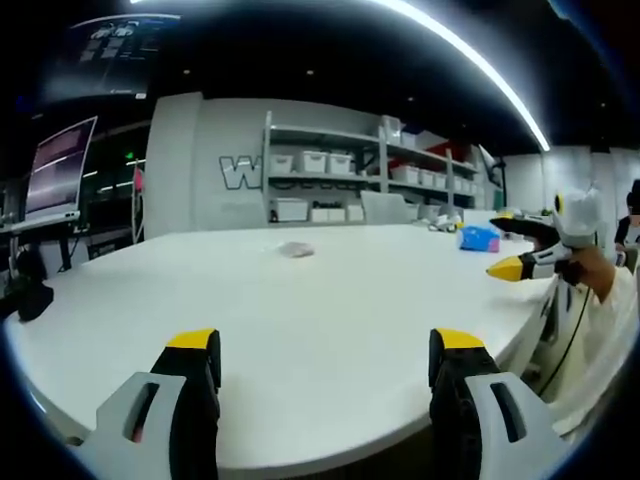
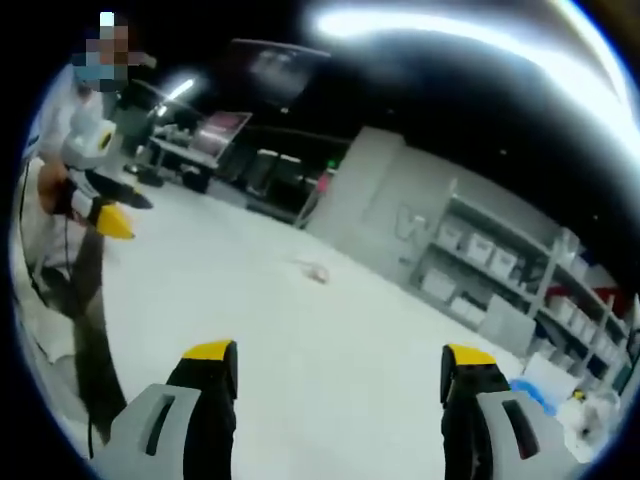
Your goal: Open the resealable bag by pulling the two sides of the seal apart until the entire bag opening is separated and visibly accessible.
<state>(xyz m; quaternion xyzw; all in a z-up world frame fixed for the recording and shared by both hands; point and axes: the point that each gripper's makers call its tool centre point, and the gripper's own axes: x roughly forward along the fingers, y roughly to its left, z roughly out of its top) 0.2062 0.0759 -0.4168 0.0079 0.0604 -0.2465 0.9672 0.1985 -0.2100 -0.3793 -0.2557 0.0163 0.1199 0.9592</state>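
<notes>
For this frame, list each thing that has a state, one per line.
left hand-held gripper: open, holding nothing, above the table edge
right hand-held gripper: open, holding nothing
resealable bag: lying flat on the white table, untouched; seal too small to judge
blue box: resting on the table, far side

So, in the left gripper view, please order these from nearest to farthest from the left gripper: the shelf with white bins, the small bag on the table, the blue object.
1. The resealable bag, small and pale, on the white table, ahead of the open jaws, slightly left.
2. The blue object, farther right, near the table's far edge.
3. The shelf with white bins, against the back wall.
</notes>
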